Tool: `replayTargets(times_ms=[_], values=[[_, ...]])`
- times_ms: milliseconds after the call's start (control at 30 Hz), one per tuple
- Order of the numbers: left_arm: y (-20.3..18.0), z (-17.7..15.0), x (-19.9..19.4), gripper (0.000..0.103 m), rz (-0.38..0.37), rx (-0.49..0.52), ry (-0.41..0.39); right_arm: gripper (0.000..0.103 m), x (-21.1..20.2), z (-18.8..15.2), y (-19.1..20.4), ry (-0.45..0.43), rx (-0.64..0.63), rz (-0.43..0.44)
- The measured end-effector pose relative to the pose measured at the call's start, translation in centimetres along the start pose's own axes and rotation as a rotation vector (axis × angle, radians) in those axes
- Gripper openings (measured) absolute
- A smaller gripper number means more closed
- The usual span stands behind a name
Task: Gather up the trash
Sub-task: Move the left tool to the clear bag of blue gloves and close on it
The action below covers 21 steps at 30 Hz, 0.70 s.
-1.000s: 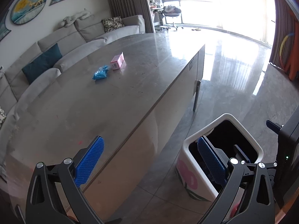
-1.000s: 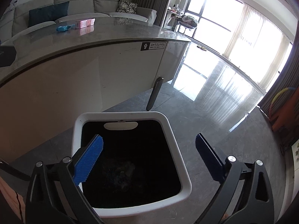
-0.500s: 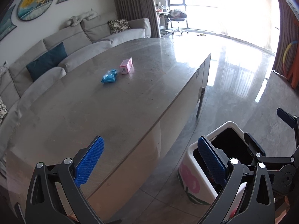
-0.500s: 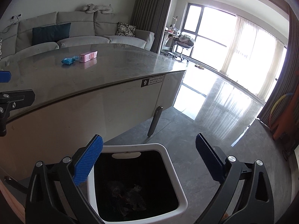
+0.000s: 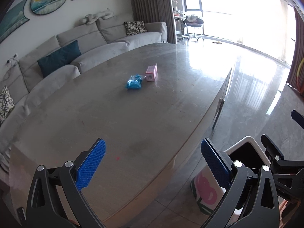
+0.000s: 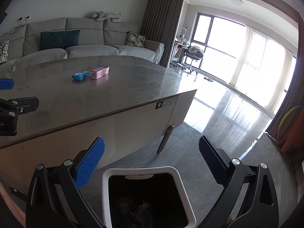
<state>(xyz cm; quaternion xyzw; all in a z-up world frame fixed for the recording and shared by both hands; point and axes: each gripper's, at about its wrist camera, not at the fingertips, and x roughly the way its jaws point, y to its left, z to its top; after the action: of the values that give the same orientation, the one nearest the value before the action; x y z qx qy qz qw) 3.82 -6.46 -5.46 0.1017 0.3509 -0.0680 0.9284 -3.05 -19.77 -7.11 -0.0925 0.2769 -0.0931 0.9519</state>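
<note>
A crumpled blue wrapper and a small pink box lie side by side on the grey stone table; both also show in the right wrist view, wrapper and box. My left gripper is open and empty above the table's near edge. My right gripper is open and empty above the white bin, which has a black liner and some trash inside. The bin stands on the floor beside the table.
A grey sofa with cushions runs behind the table. A table leg stands near the bin. Glossy floor stretches to bright windows, with an office chair far back.
Both grippers have risen and tilted up. The table top, wrapper and box now fill more of both views, and the bin has dropped low in each frame.
</note>
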Motion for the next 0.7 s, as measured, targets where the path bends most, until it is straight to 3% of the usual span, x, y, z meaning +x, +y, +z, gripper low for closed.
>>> replayTargets(times_ms=[333, 700], values=[[3.7, 2.6, 3.4, 0.100, 0.037, -0.040, 0.005, 0.098, 1.0, 2.6, 2.3, -0.037, -0.038, 0.026], [4.1, 6.2, 10.4, 0.100, 0.014, -0.032, 0.052, 0.098, 4.2, 4.7, 4.6, -0.040, -0.069, 0.054]])
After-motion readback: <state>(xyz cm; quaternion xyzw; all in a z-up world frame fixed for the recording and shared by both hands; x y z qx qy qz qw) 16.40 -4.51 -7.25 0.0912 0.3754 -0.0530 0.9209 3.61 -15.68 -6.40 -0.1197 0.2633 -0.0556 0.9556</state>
